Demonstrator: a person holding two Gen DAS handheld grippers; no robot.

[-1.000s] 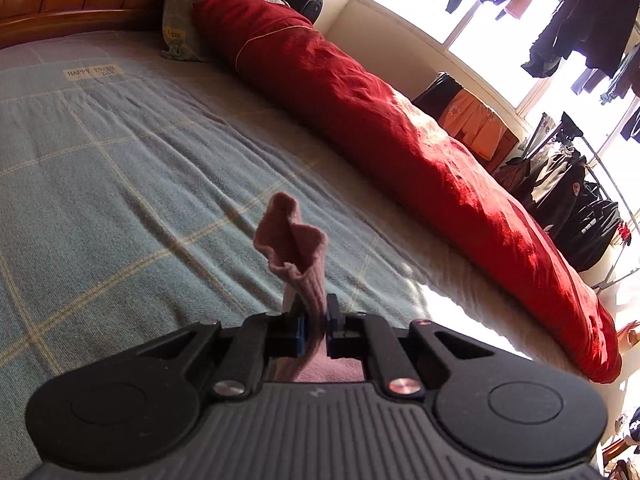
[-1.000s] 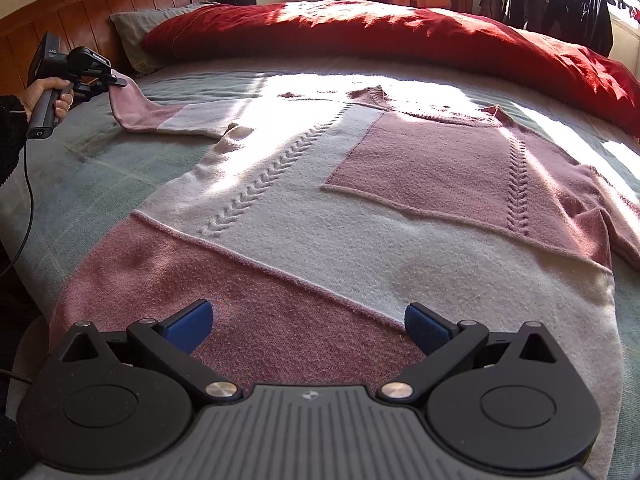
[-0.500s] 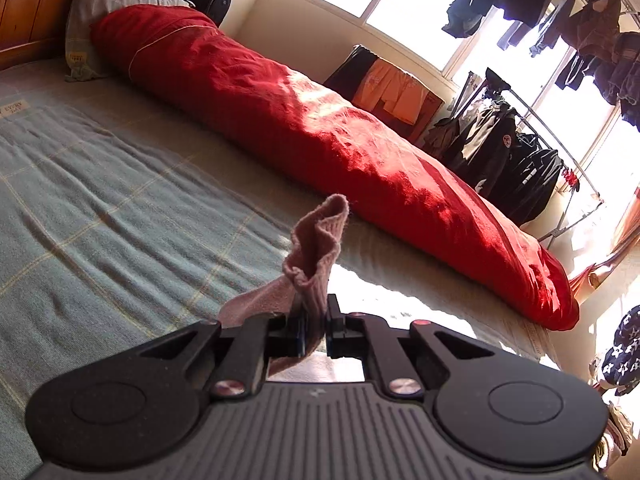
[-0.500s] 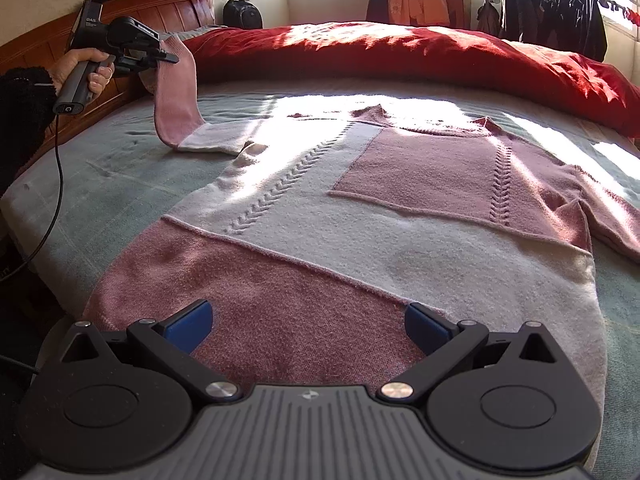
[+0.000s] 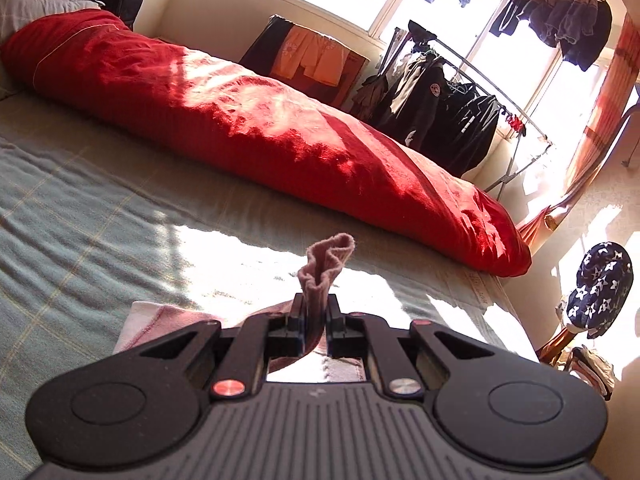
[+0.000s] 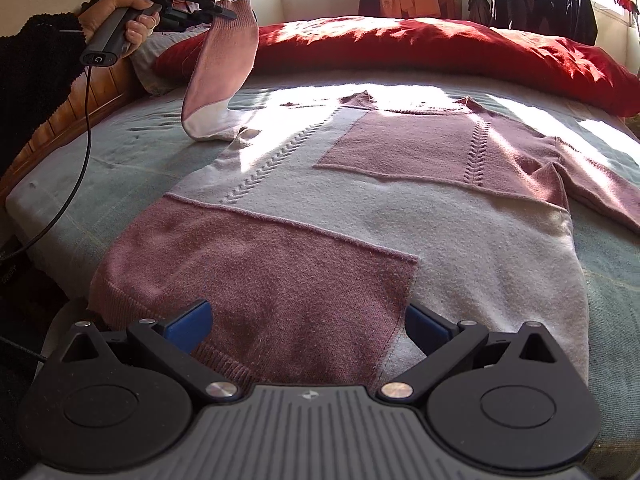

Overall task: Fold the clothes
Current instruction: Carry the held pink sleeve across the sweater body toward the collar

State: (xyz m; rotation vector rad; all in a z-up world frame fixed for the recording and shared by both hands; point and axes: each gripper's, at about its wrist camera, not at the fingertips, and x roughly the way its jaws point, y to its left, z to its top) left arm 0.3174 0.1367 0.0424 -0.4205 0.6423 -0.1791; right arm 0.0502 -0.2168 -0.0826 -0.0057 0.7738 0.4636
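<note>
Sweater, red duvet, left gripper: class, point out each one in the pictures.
sweater [image 6: 400,216]: right wrist view, white band across the body.
red duvet [image 5: 248,120]: left wrist view, sunlit top.
left gripper [image 5: 314,312]: left wrist view, between fingertips clamping the cuff.

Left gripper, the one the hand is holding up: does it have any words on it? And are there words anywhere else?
"DAS": white letters on top of the left gripper.
Round badge on a black jacket on the rack: too small to read.
Print along the bedsheet edge: too blurred to read.
</note>
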